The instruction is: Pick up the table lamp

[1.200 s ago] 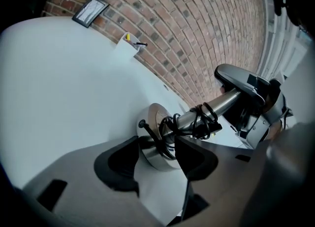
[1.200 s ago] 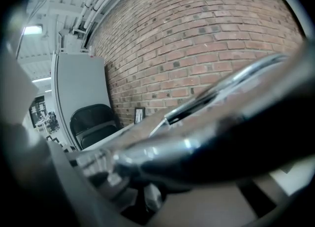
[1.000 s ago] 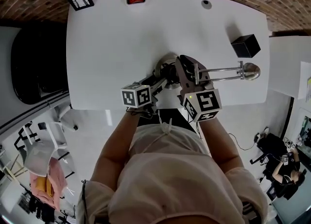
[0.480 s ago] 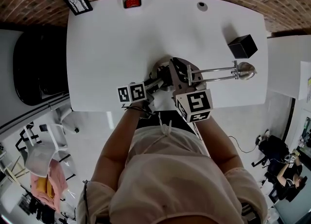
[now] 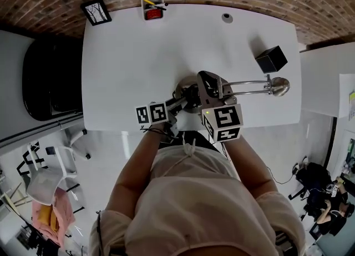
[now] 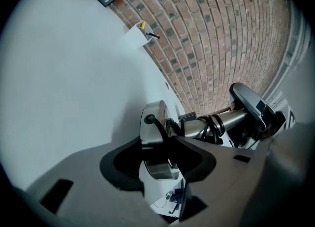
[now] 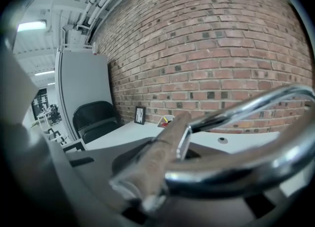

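The chrome table lamp stands near the white table's (image 5: 127,60) front edge. Its round base (image 5: 183,89) is at the middle, and twin rods (image 5: 249,84) reach right to the lamp head (image 5: 280,86). My left gripper (image 5: 186,99) comes in from the front left. In the left gripper view the base disc (image 6: 153,122) sits between its jaws, which have just been closing. A sliver of gap still shows on the right side, so my left gripper (image 6: 157,164) is open. My right gripper (image 5: 209,84) is shut on the lamp's stem (image 7: 165,157) where the rods (image 7: 246,108) start.
A white pen cup (image 5: 153,6) and a framed picture (image 5: 96,11) stand at the table's back edge by the brick wall. A black box (image 5: 270,59) sits at the right, just behind the lamp head. A black chair (image 5: 50,83) stands left of the table.
My left gripper has rolled a little at the base. The lamp and my right gripper hold about the same place on the table; the head view has shifted slightly.
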Available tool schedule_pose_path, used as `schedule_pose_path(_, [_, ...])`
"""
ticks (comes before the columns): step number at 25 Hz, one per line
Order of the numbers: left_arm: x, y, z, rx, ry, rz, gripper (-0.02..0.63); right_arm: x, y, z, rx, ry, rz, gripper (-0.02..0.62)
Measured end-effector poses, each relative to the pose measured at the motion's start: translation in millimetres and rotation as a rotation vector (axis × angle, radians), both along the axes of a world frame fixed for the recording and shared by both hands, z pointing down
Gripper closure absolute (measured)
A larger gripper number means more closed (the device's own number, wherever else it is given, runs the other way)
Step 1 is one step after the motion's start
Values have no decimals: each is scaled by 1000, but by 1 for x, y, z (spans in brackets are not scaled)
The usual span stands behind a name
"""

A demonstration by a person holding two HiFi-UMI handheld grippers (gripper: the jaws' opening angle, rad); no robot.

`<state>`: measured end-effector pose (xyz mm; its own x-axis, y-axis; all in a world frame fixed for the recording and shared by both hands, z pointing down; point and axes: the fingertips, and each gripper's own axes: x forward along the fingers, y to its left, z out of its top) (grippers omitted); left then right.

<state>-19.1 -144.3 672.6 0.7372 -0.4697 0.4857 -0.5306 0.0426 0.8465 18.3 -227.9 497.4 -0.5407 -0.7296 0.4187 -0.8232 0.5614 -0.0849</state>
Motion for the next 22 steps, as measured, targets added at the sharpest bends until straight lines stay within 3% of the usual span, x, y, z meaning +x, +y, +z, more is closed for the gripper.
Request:
schedule_pose_path(14, [-11,-37,-106,171,1,-83,417,-16,-16,-116,141,11,-83,563])
schedule_pose_path(22, [-20,-68,-172,293,4,-117,420,-14,-29,-181,204,-14,-49,565])
